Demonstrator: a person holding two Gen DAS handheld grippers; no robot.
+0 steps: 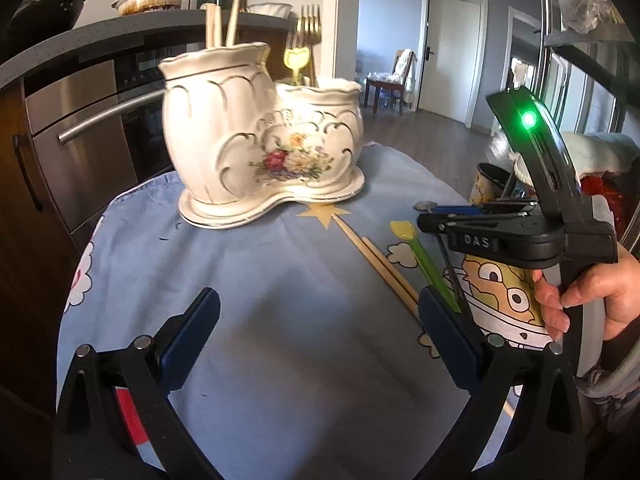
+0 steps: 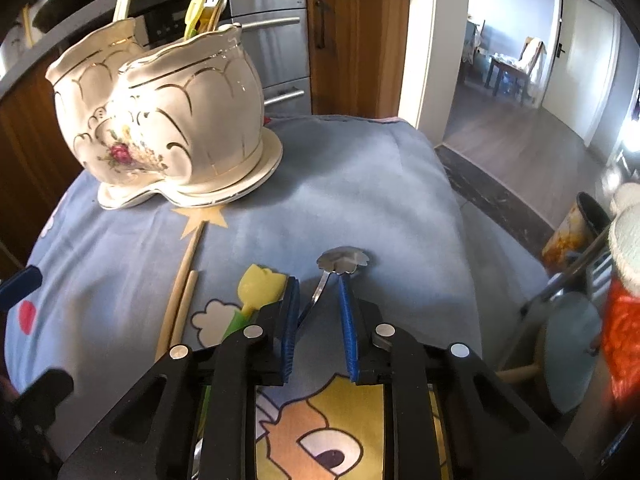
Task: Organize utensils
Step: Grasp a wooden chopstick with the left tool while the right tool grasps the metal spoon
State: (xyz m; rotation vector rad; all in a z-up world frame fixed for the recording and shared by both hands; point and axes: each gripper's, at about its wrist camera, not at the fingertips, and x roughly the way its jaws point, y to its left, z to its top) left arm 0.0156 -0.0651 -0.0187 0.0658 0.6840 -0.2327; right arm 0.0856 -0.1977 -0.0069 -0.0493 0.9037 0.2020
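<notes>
Utensils lie on my surface: from the left wrist I see chopsticks and a green spoon beside the white ceramic holder; my left hand-held gripper is wide open, empty. From the right wrist, my right hand-held gripper is narrowly open around the silver spoon; whether the pads touch it I cannot tell.

Glossy ceramic holder; matt cloth.

The cream holder is showing gold scallops and a floral print; beside it, a yellow-green spoon is lying on seemingly cartoon-printed blue cloth.
</notes>
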